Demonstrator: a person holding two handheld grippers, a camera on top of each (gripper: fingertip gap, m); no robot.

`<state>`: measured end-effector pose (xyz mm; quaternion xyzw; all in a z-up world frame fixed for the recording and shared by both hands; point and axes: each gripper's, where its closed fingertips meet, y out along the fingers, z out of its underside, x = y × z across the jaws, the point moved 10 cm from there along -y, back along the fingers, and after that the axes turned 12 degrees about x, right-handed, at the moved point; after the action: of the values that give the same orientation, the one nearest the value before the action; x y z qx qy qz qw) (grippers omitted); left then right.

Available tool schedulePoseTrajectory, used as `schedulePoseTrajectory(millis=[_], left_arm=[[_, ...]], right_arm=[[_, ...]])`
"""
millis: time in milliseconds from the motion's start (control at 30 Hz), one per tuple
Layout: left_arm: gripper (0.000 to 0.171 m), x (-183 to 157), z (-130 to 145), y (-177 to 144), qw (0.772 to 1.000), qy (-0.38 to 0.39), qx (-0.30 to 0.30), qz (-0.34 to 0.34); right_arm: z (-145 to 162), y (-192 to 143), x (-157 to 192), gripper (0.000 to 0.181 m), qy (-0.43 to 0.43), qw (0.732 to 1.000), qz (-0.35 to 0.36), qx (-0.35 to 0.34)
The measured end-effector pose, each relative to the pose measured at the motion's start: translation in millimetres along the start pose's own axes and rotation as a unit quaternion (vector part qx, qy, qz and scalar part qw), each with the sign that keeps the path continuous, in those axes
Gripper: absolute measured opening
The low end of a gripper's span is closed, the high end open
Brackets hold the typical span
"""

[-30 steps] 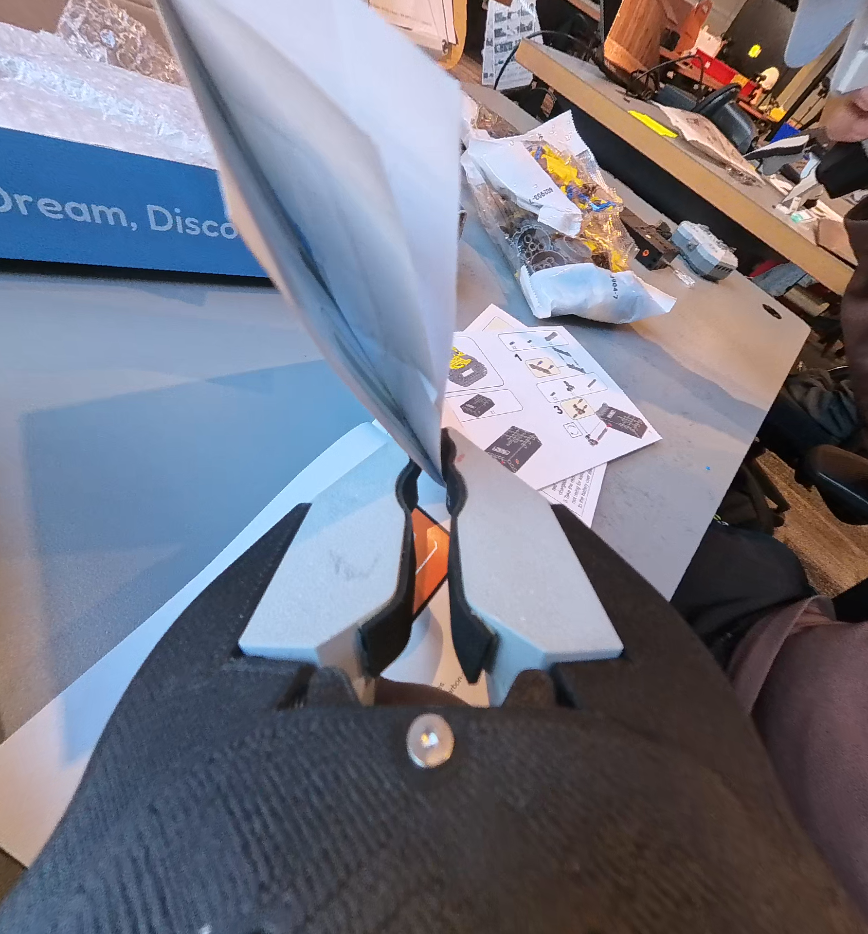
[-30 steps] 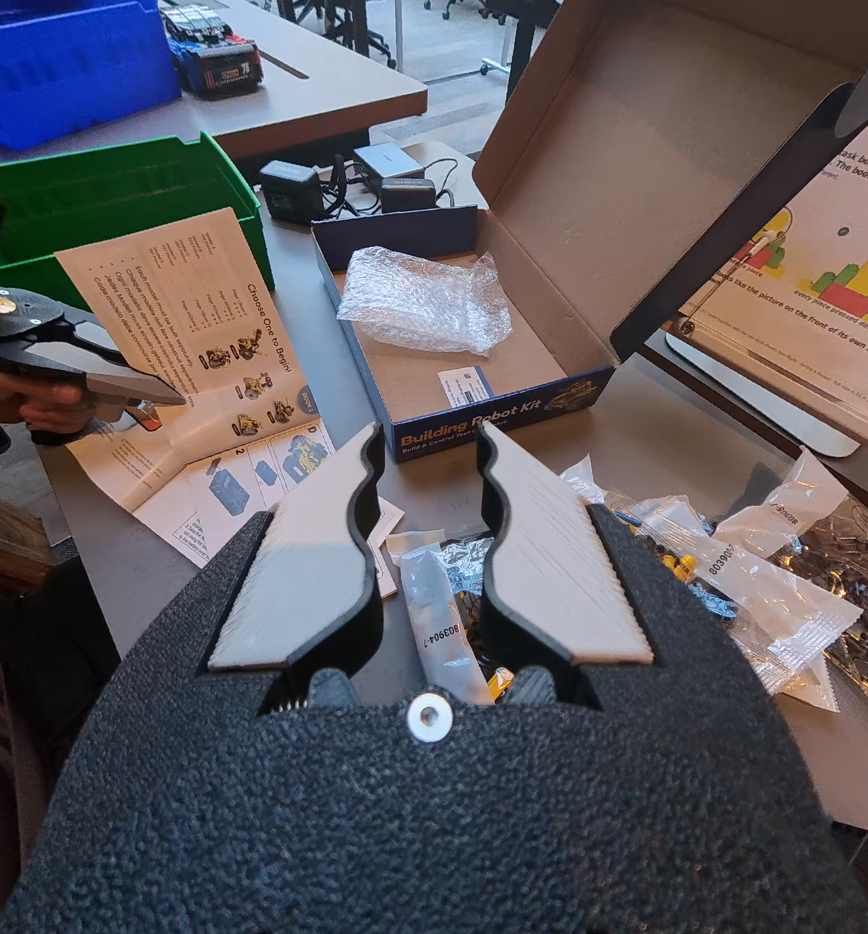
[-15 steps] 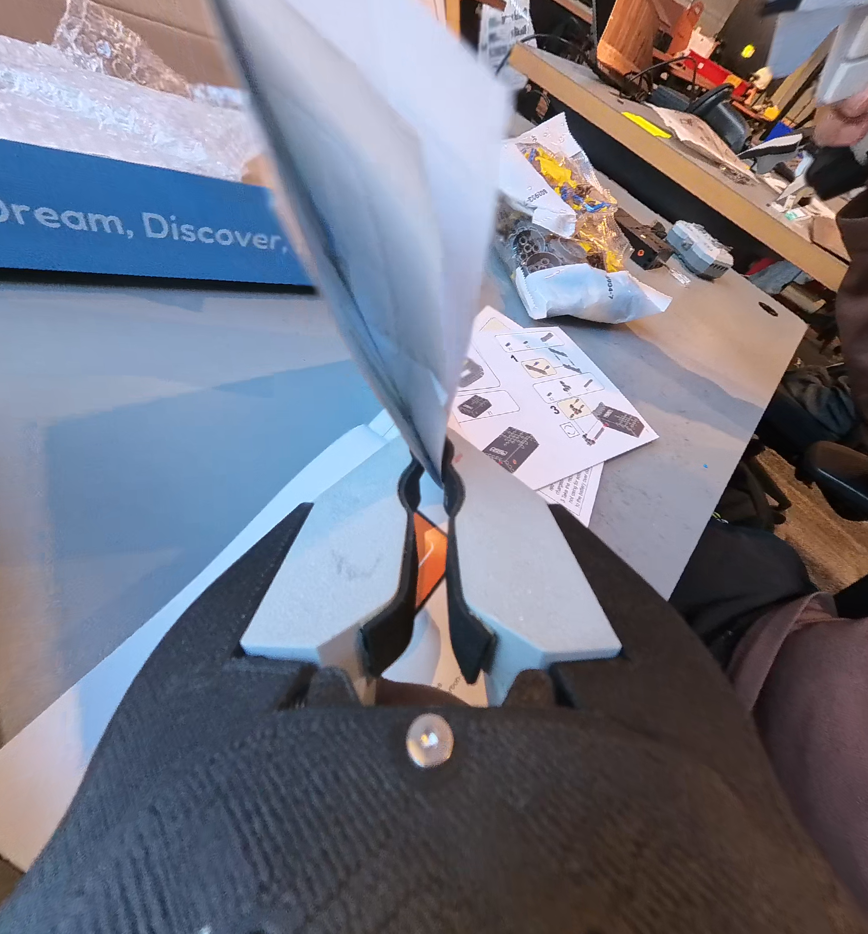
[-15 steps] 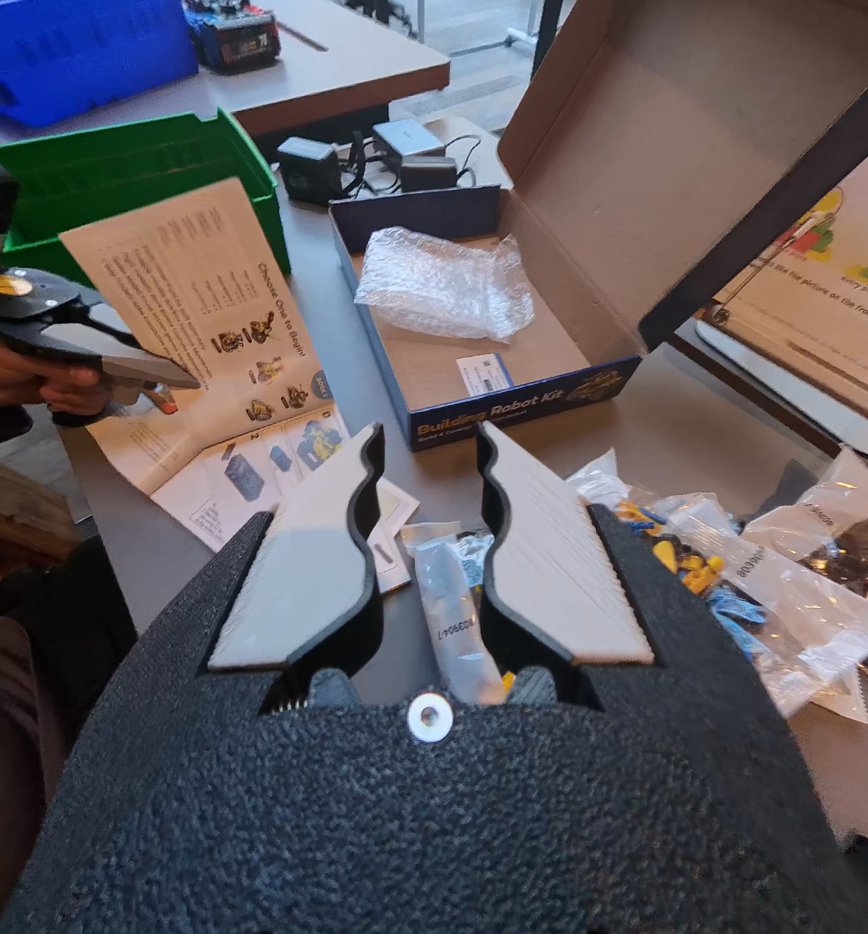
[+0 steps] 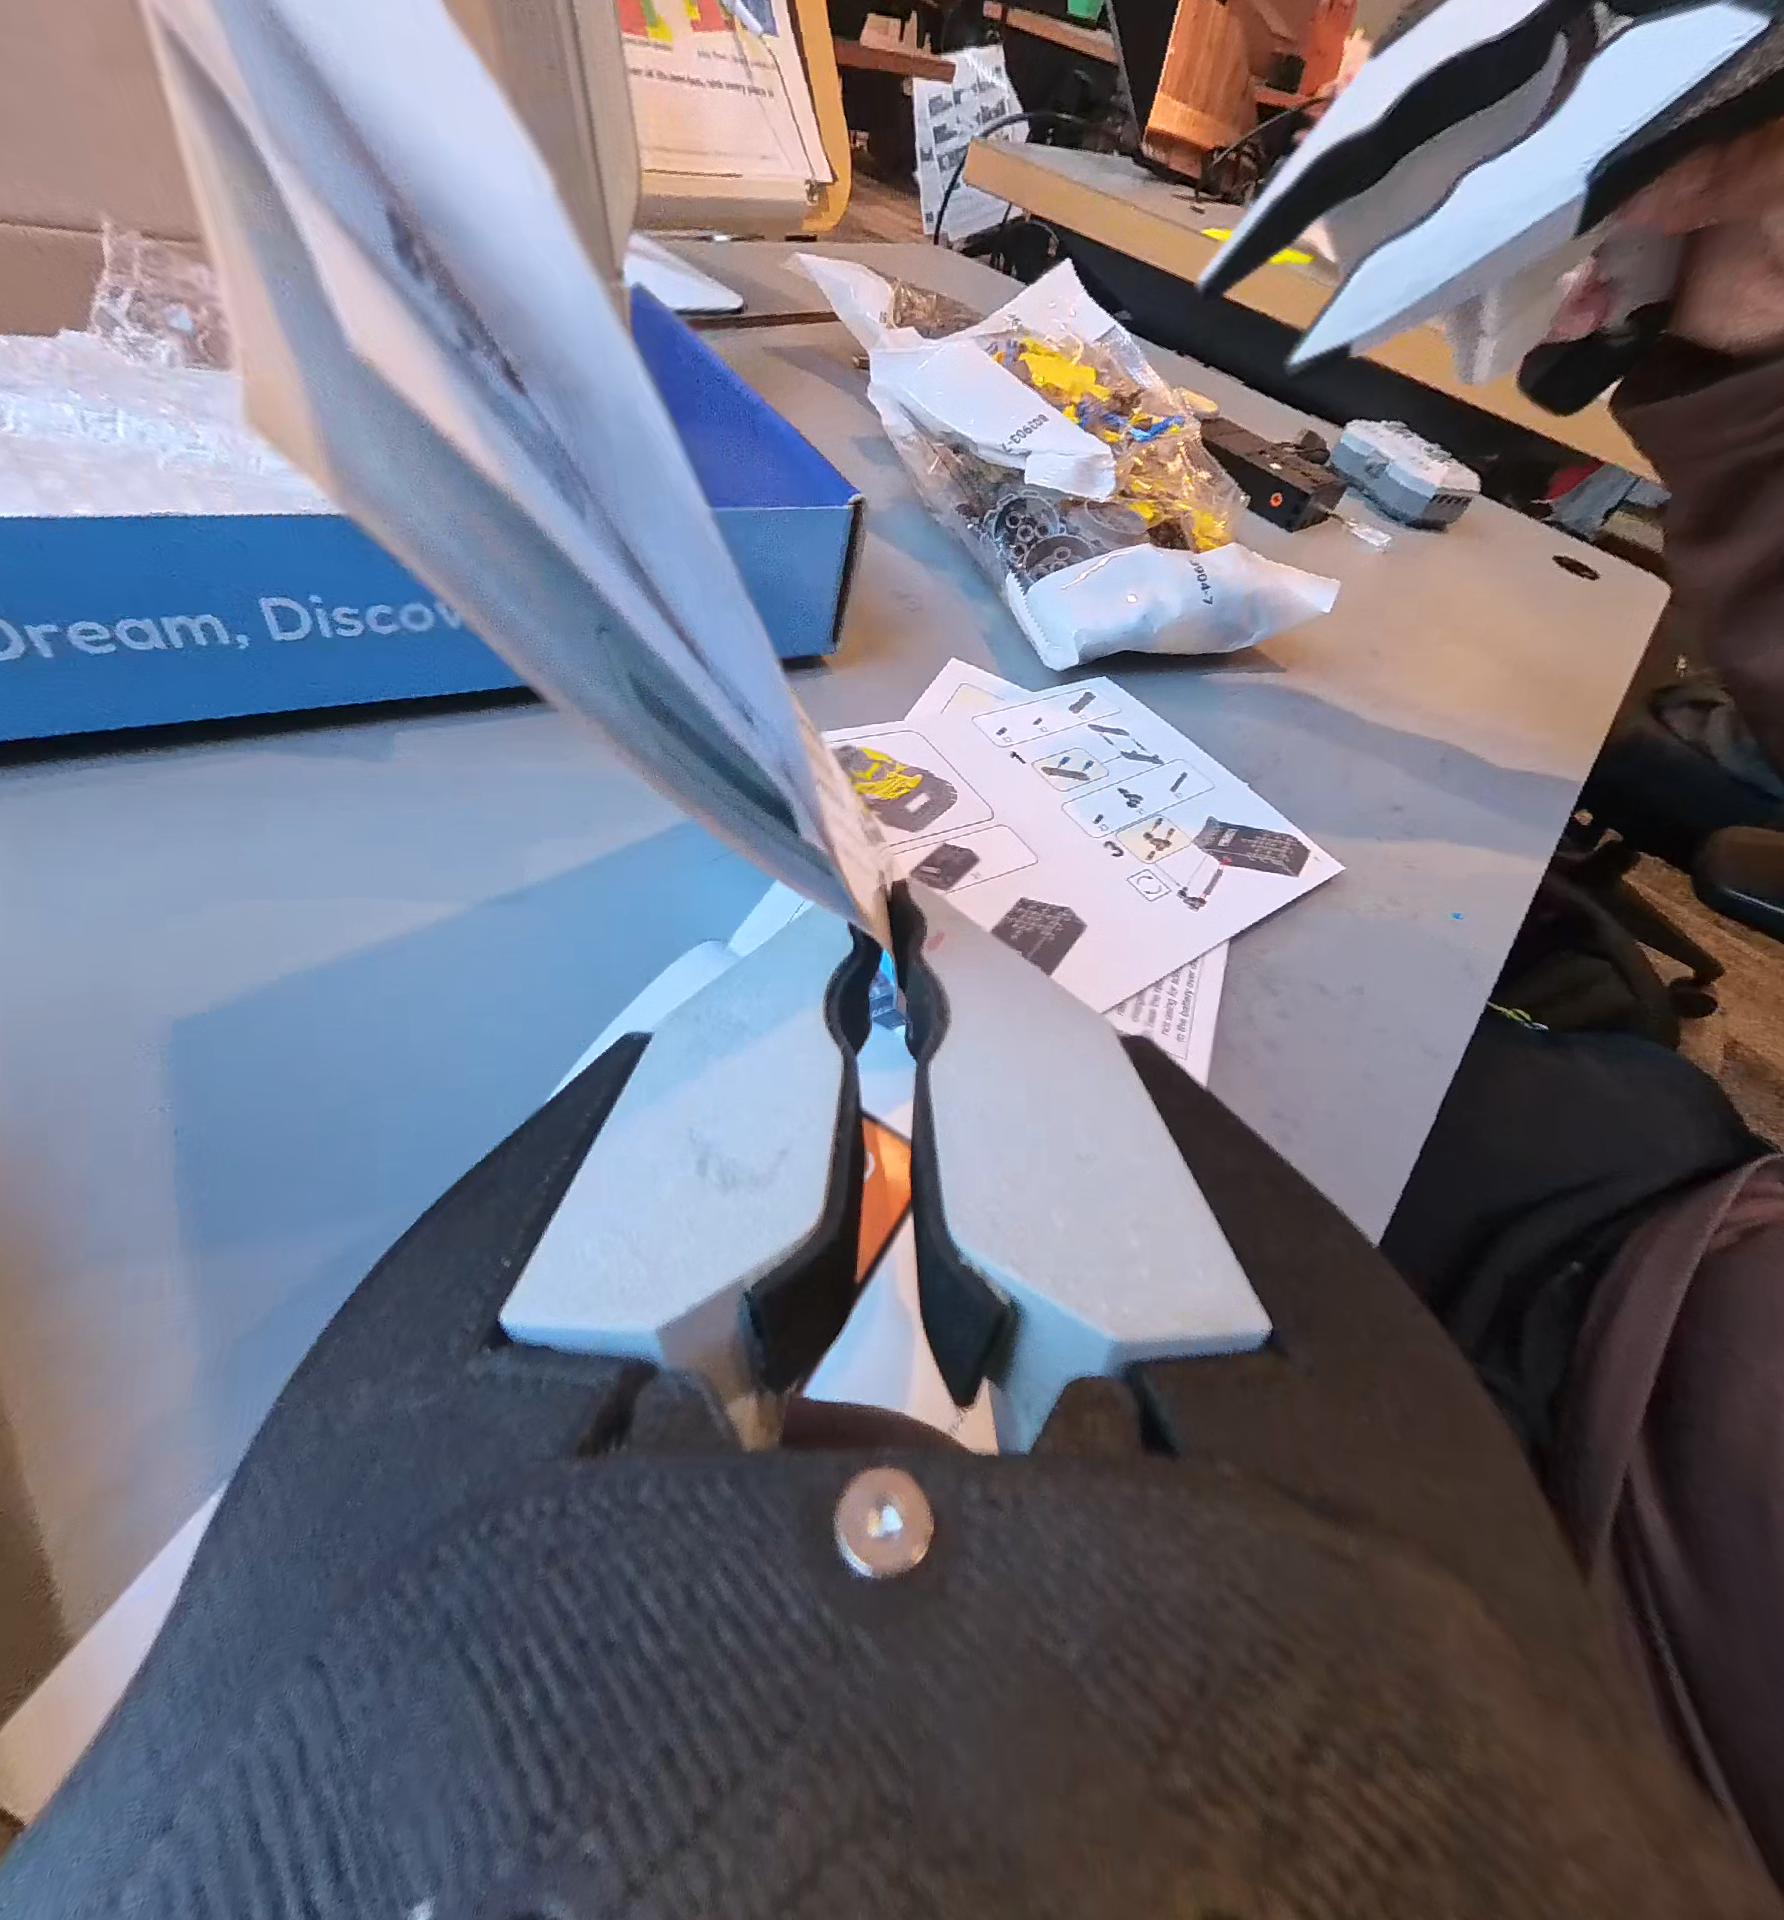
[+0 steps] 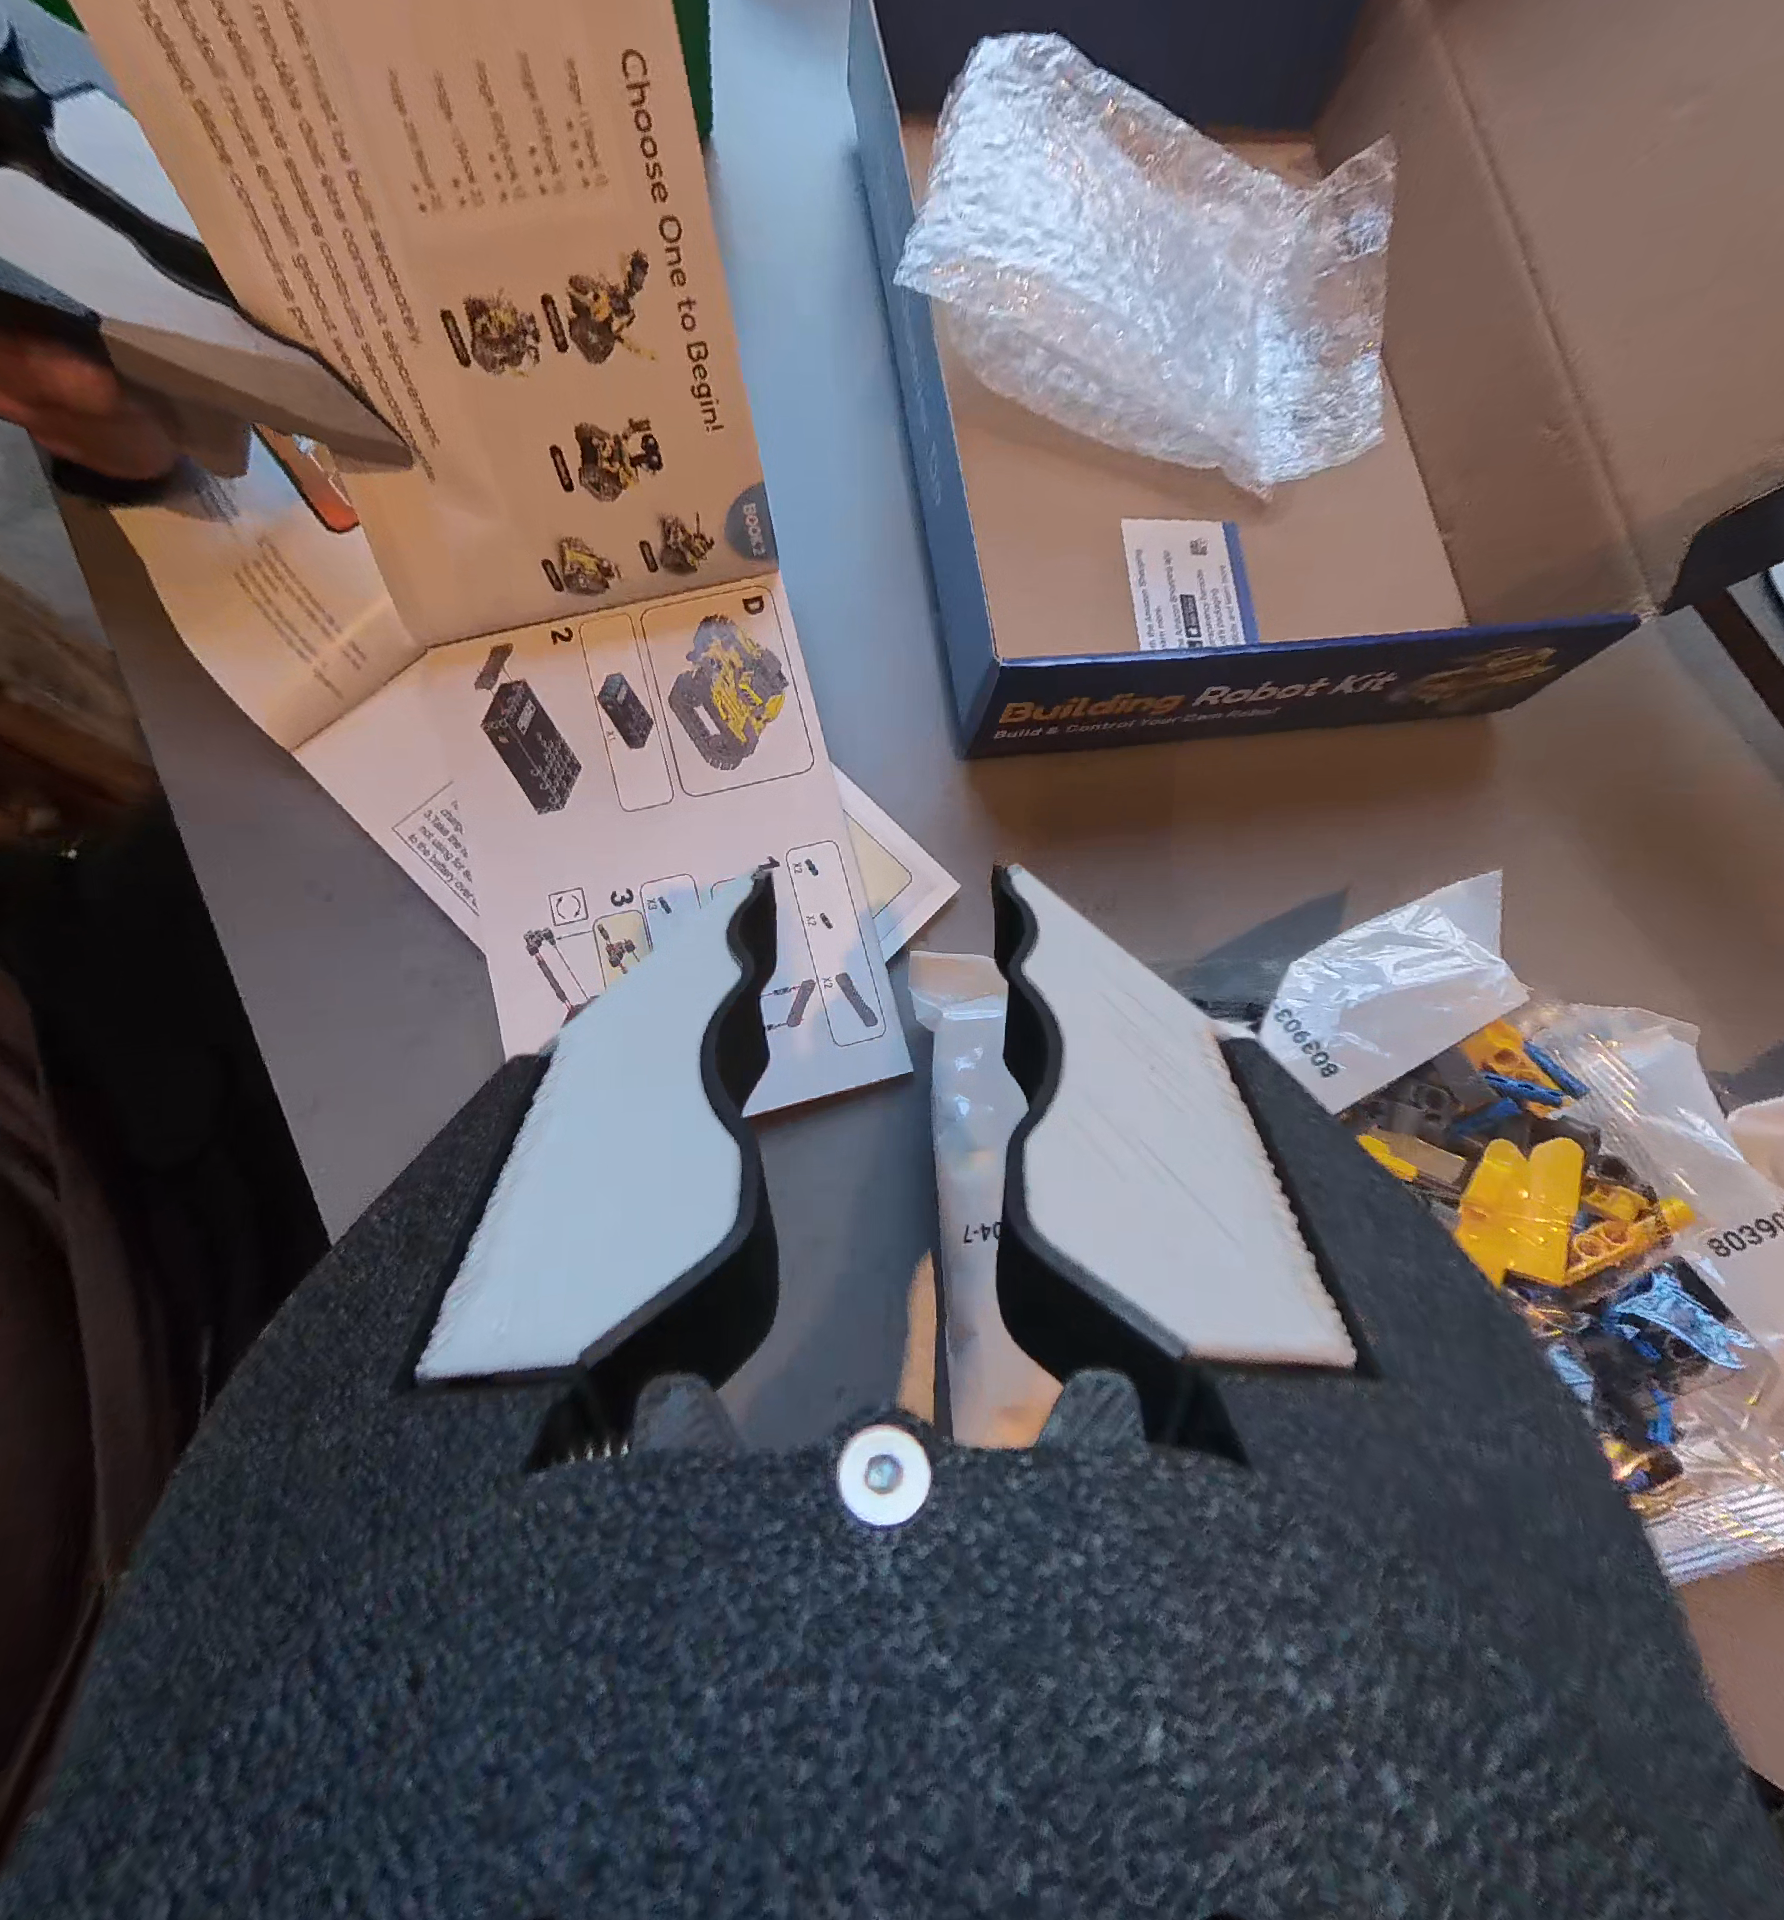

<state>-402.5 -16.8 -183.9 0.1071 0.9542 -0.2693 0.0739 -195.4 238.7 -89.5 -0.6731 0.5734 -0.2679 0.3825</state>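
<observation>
Left gripper point(image 5: 883, 914): the fingers were closed on the lower edge of a folded paper leaflet point(image 5: 514, 436), with only the thin sheet between the tips. The leaflet rose from the tips and leaned up and to the left, clear of the grey table point(image 5: 244, 883). In the right wrist view, the raised panel appeared to join, at a fold, a printed sheet point(image 6: 659, 790) that lay flat on the table. Whether they were one piece could not be confirmed.

Right gripper point(image 6: 880, 894): the fingers stood apart and nothing lay between them. The gripper hung above the table without contact. Below its left finger was the near corner of the flat printed sheet. Below its right finger was the end of a white plastic bag point(image 6: 955, 1143). The two grippers were well apart, the right one higher, as seen from the left wrist view.

Items just beyond the right gripper: clear bags of small yellow, blue and black parts point(image 6: 1490, 1195), lying on the table just beside the white bag.

Items farther off: an open cardboard box with blue sides point(image 6: 1231, 686), its lid raised. Inside lay a crumpled piece of bubble wrap point(image 6: 1148, 270) and a small white card point(image 6: 1184, 582) against the front wall. The box stood apart from the printed sheet and the bags.

Beyond the bags, near the far table edge, lay a black block point(image 5: 1272, 478) and a grey block point(image 5: 1397, 478), side by side.
</observation>
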Motion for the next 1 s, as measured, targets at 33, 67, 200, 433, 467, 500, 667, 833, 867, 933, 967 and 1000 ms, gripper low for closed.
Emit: schedulePoseTrajectory(millis=[33,67,200,433,467,500,667,833,867,933,967,1000], left_arm=[[0.0,-0.1,-1.0,-0.8,1.0,-0.001,0.002,-0.005],[0.0,-1.8,-3.0,-1.8,1.0,0.001,0.004,-0.009],[0.009,-30.3,-17.5,1.0,0.997,0.072,0.006,-0.009],[0.034,-55.3,-8.8,16.6,0.971,0.191,0.13,-0.062],[0.038,-55.5,-7.1,16.7,0.971,0.188,0.14,-0.052],[0.038,-54.3,-6.7,16.2,0.973,0.177,0.143,-0.048],[0.042,-35.7,-2.8,12.2,0.98,0.083,0.176,-0.04],[0.042,-22.6,2.4,15.2,0.982,0.036,0.183,-0.036],[0.042,-22.1,2.9,16.0,0.982,0.033,0.182,-0.032],[0.042,-21.8,4.5,18.0,0.982,0.029,0.183,-0.027],[0.043,-22.0,5.6,19.0,0.982,0.03,0.186,-0.026],[0.042,-22.7,6.2,19.7,0.981,0.033,0.187,-0.027]], right_arm=[[0.1,1.4,0.1,0.041,0.0,1.0,-0.001,0.003],[0.2,2.2,0.1,0.041,0.0,1.0,-0.002,0.004],[0.1,3.2,-1.3,0.041,0.004,1.0,-0.004,0.002],[7.9,15.6,-0.6,0.049,0.013,0.998,-0.057,0.032],[11.1,18.9,-2.0,0.049,0.019,0.997,-0.06,0.048],[14.7,21.4,-4.6,0.049,0.025,0.996,-0.058,0.065],[32.2,16.7,-28.6,0.048,0.089,0.99,-0.005,0.109],[15.2,23.1,-2.0,0.068,0.027,0.995,-0.067,0.067],[11.3,31.4,8.5,0.073,0.001,0.994,-0.073,0.077],[6.1,50.9,28.7,0.083,-0.06,0.991,-0.066,0.105],[5.3,60.4,37.8,0.089,-0.089,0.987,-0.057,0.122],[5.9,68.6,46.1,0.097,-0.117,0.982,-0.051,0.141]])
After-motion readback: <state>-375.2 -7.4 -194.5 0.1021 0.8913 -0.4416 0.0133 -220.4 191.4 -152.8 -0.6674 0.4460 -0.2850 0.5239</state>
